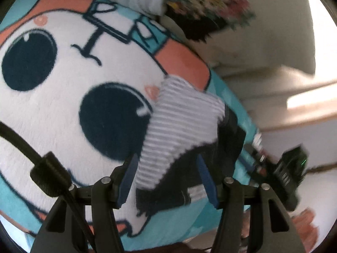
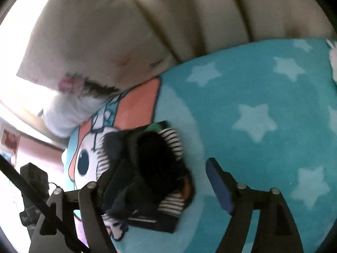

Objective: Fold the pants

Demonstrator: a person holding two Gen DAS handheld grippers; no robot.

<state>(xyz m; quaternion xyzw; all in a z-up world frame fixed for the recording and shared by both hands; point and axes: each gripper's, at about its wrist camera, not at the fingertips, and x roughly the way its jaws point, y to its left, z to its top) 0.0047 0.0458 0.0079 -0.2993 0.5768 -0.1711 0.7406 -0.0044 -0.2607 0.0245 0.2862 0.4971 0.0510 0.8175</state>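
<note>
Pants (image 1: 179, 139), between the spread fingers of the left hand-held gripper (image 1: 168, 179), look light, limp; grasp a bunched edge.

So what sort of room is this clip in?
Probably a bedroom: the pants lie on a cartoon fleece blanket spread like bedding, with a pillow against a padded headboard.

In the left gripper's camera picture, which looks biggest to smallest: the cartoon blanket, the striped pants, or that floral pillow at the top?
As they appear in the left wrist view:
1. Cartoon blanket, by far the largest.
2. Striped pants.
3. Floral pillow.
The last two are unsure: the pants lie much nearer the camera, and the pillow is blurred and cropped.
</note>
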